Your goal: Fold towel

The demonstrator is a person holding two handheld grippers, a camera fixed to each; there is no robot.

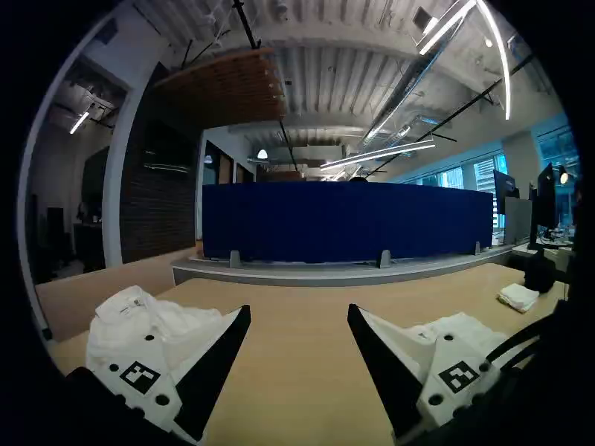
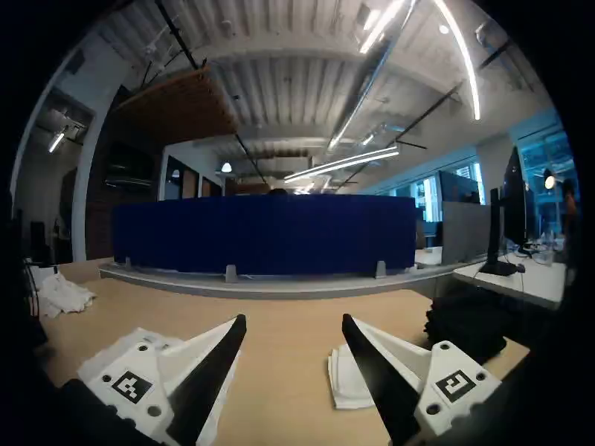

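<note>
My left tool (image 1: 297,308) hung released by a crumpled towel (image 1: 132,306); my right tool (image 2: 293,317) gaped. A folded towel (image 2: 338,380) lay near.

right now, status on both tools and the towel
Left tool open, empty. Right tool open, empty. White towel flat on table by right tool's finger, untouched. Black cloth stack off to the side.

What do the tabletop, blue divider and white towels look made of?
Tabletop: probably light wood-look laminate; smooth, faint sheen. Blue divider: likely a fabric-covered panel; matte, no glare. Folded towel and crumpled towel: soft cloth; layered edges, limp creases.
</note>
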